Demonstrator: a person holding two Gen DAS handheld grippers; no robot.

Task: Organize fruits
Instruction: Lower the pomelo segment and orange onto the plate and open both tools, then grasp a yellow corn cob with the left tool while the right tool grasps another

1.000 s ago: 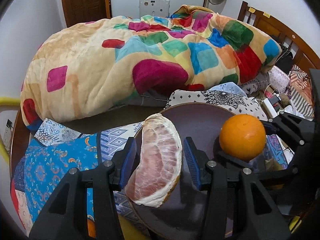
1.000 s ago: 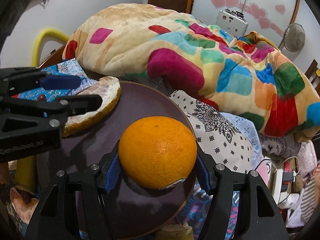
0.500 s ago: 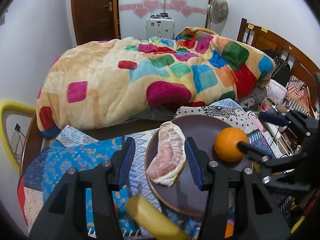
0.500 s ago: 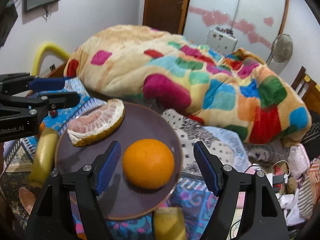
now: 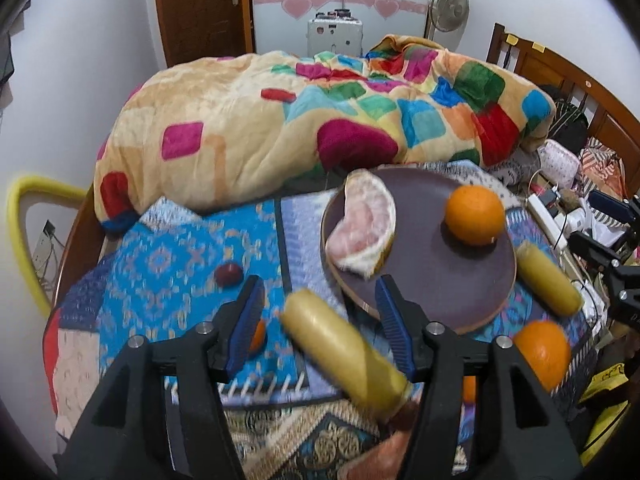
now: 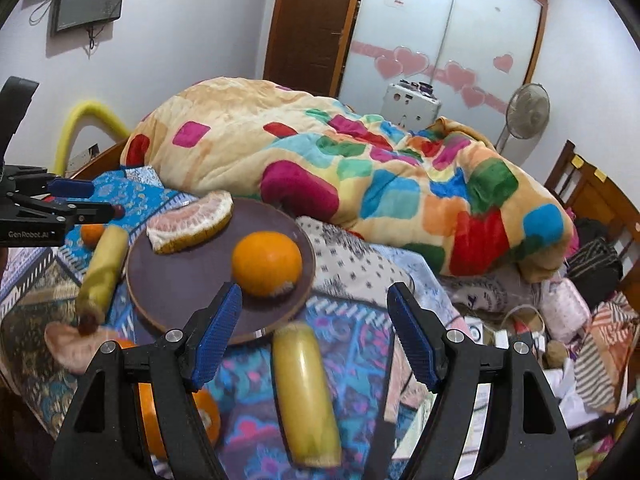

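Observation:
A dark round plate (image 5: 432, 272) (image 6: 192, 276) on the patterned cloth carries a peeled pomelo wedge (image 5: 362, 226) (image 6: 192, 222) and an orange (image 5: 475, 215) (image 6: 267, 263). My left gripper (image 5: 320, 320) hovers short of the plate, its jaws opening and pressing on nothing; a yellow cylindrical fruit (image 5: 344, 352) lies on the cloth beneath them. My right gripper (image 6: 316, 332) is open and apart from the orange, above a second yellow fruit (image 6: 306, 392). A loose orange (image 5: 542, 354), a small orange (image 5: 258, 336) and a dark red fruit (image 5: 228, 274) lie around the plate.
A bulky patchwork blanket (image 5: 280, 128) rises just behind the plate. Bags, cables and a power strip (image 5: 548, 216) crowd the right side below the wooden headboard (image 5: 580, 80). A yellow padded bar (image 5: 24, 216) stands at the left bed edge.
Both grippers let go and pulled back: the pomelo wedge and the orange now rest on the plate, well ahead of the jaws. More fruit on the cloth has come into view.

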